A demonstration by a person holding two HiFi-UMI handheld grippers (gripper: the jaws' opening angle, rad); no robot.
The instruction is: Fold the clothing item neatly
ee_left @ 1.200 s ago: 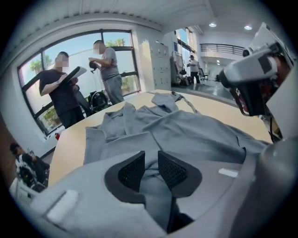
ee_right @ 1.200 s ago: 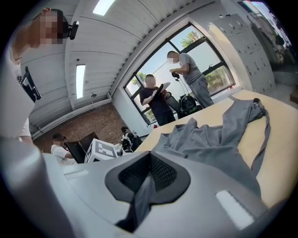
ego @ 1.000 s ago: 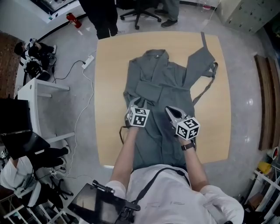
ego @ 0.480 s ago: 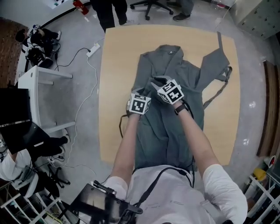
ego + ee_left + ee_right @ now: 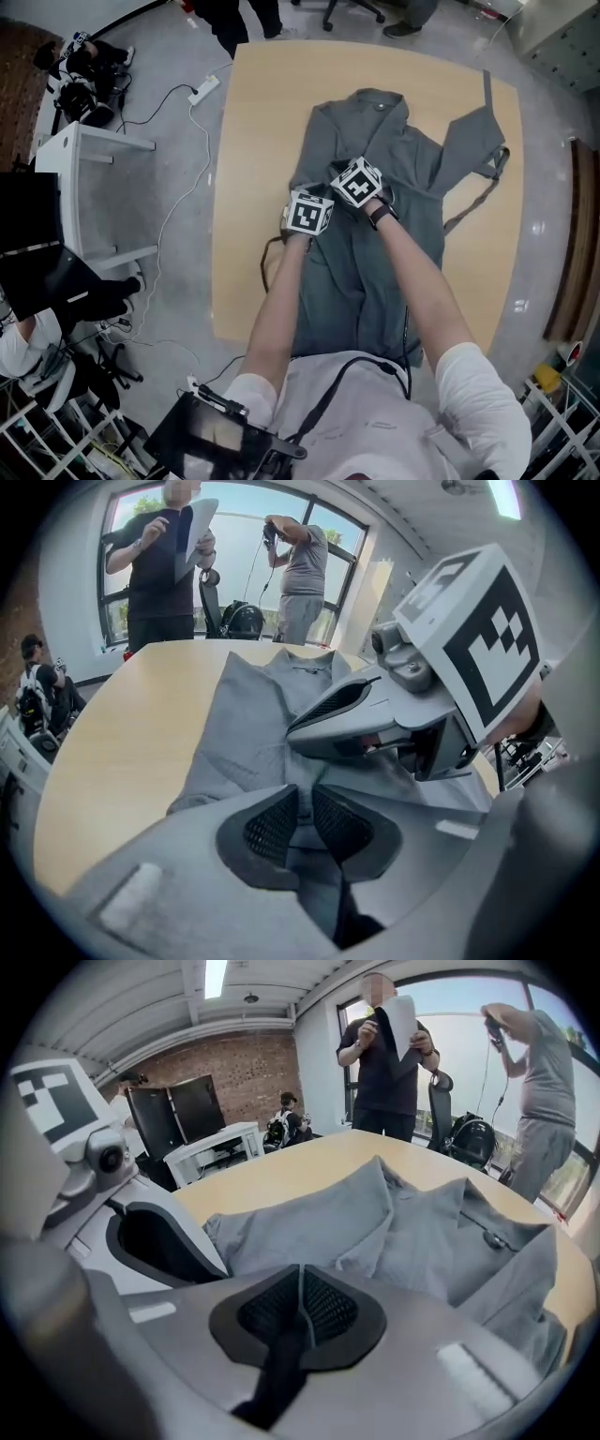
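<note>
On the table (image 5: 253, 112) your grey coat (image 5: 375, 136) has one sleeve folded in (most folds are left), your left gripper (image 5: 306, 808) has just been closing on its cloth, and your right gripper (image 5: 300, 1302) is pinched together, empty.

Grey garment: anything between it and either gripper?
Nothing visible. Left gripper, jaws just closing, has a fold of the grey garment between them; right gripper, just closed, empty, hangs beside it over the cloth.

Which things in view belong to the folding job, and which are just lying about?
Job: grey collared garment; wooden table; left gripper, jaws just closed on a fold of it; right gripper, jaws shut.
Lying about: power strip and its cable on the floor; white side table.
</note>
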